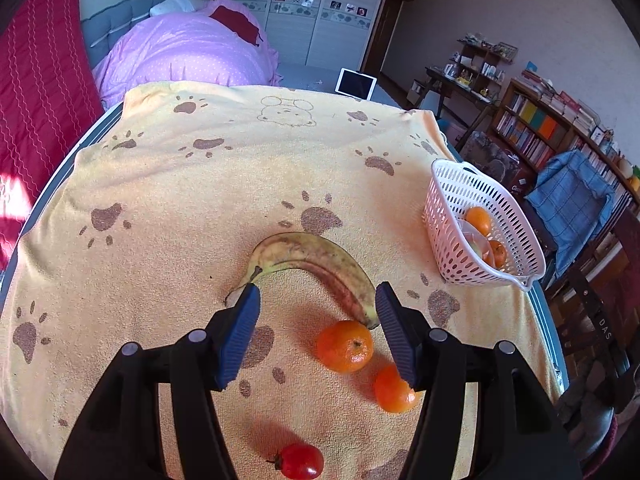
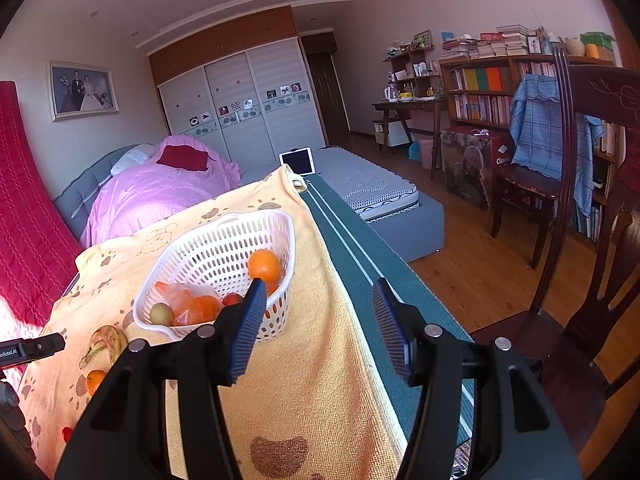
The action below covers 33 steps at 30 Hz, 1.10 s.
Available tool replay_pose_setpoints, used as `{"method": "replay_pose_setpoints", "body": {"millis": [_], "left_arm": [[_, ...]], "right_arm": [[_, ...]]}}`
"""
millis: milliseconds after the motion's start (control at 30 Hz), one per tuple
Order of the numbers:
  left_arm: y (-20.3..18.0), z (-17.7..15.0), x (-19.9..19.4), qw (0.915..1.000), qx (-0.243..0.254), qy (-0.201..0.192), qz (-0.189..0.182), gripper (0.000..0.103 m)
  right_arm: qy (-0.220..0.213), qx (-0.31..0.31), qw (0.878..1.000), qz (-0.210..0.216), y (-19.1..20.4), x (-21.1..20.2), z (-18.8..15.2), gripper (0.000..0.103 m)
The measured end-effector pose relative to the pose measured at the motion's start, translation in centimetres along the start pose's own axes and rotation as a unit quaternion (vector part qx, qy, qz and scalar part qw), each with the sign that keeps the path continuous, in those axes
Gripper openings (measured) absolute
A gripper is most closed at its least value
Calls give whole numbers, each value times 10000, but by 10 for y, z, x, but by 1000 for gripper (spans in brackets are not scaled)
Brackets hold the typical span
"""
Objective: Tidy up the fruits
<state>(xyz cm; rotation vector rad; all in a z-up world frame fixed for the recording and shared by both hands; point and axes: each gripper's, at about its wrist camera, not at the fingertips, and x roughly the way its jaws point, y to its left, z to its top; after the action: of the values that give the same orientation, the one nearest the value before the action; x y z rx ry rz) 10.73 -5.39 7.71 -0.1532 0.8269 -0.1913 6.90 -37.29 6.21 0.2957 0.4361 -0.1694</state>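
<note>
In the left wrist view a spotted banana [image 1: 316, 264] lies on the yellow paw-print towel [image 1: 200, 184]. Two tangerines [image 1: 345, 346] [image 1: 394, 390] and a cherry tomato [image 1: 301, 461] lie nearer me. My left gripper [image 1: 318, 304] is open and empty, above the banana's near side. A white plastic basket [image 1: 452, 208] with tangerines stands at the right. In the right wrist view the basket [image 2: 224, 248] holds a tangerine [image 2: 264, 266], a bagged fruit [image 2: 192, 300] and a green fruit [image 2: 161, 314]. My right gripper [image 2: 318, 300] is open and empty, just right of the basket.
The towel covers a table whose dark green edge [image 2: 360, 256] runs along the right. A wooden chair [image 2: 580, 280] stands close on the right. A bed with a pink quilt [image 1: 188, 48] lies beyond the table. The left gripper's body [image 2: 32, 348] shows at the left edge.
</note>
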Motion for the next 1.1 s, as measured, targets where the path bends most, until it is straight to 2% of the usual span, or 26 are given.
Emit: {"method": "replay_pose_setpoints", "body": {"millis": [433, 833, 1100], "left_arm": [[20, -55, -22, 9990, 233, 363, 142, 60], [6, -87, -24, 9966, 512, 613, -205, 60], [-2, -98, -18, 9946, 768, 660, -223, 55]], "right_arm": [[350, -244, 9979, 485, 29, -20, -21, 57], [714, -696, 9904, 954, 63, -28, -42, 57], [886, -918, 9859, 1087, 76, -28, -53, 57]]}}
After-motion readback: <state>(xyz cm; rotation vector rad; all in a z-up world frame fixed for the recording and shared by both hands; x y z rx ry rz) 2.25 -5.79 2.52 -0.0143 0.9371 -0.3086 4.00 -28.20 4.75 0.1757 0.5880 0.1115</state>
